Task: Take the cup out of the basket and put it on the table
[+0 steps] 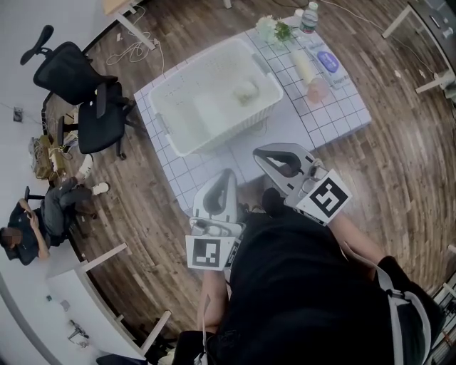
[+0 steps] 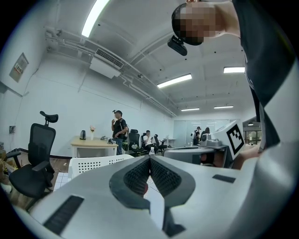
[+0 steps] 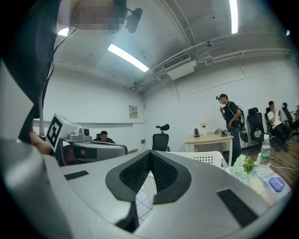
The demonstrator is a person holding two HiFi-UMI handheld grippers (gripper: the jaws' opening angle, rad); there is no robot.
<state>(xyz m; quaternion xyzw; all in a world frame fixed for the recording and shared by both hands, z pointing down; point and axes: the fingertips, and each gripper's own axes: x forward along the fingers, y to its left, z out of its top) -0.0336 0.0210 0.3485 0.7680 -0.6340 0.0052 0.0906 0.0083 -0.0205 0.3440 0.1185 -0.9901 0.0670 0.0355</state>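
Observation:
A white plastic basket stands on the table with the white grid cloth. A small pale cup lies inside the basket near its right end. My left gripper is shut and empty at the table's near edge, short of the basket. My right gripper, also shut and empty, is beside it to the right, just in front of the basket. The perforated basket wall shows beyond the closed left gripper. The same basket wall also shows past the closed right gripper.
On the table right of the basket are a water bottle, white flowers, a pale tube, a blue item and a pinkish cup. Office chairs and a seated person are at the left.

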